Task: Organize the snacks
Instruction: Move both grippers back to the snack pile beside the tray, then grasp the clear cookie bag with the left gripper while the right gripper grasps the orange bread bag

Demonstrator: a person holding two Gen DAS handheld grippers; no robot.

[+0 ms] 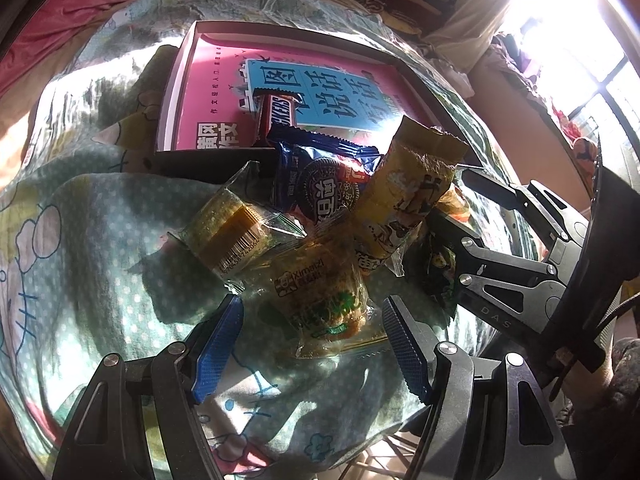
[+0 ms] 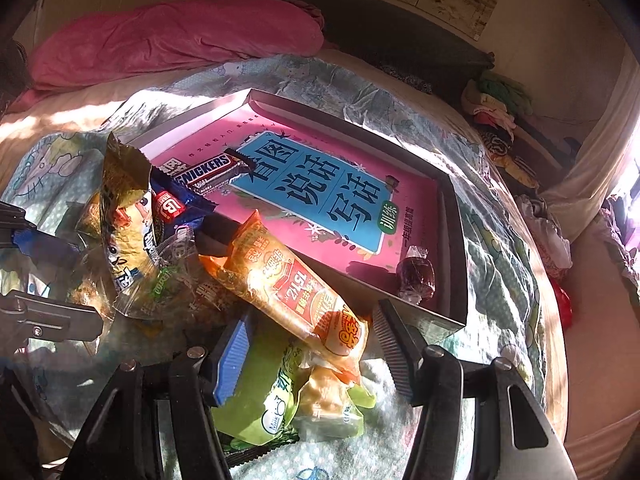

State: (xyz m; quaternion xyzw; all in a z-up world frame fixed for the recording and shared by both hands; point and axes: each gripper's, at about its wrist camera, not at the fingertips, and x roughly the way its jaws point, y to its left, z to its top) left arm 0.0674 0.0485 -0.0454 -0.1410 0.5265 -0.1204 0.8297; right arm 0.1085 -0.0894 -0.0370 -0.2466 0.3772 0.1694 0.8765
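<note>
A heap of snack packets lies on the bed in front of a shallow box (image 1: 176, 92) lined with a pink book cover. Inside the box are a Snickers bar (image 2: 208, 174) and a dark red wrapped sweet (image 2: 416, 276). My left gripper (image 1: 312, 344) is open, with a clear Ximaizi packet (image 1: 320, 304) between its blue pads, untouched. Behind it lie a barcode cake packet (image 1: 228, 232), a blue Oreo pack (image 1: 320, 188) and a tall yellow packet (image 1: 404, 196). My right gripper (image 2: 312, 350) is open over an orange packet's end (image 2: 300, 280), a green packet (image 2: 264, 400) and a pale yellow one (image 2: 328, 396).
A cartoon-print sheet (image 1: 80, 240) covers the bed. A pink quilt (image 2: 160, 44) is bunched behind the box and a pile of clothes (image 2: 496, 108) sits at the far right. A bright window (image 1: 560, 40) glares from the right. The box wall (image 2: 456, 248) stands just ahead of my right fingers.
</note>
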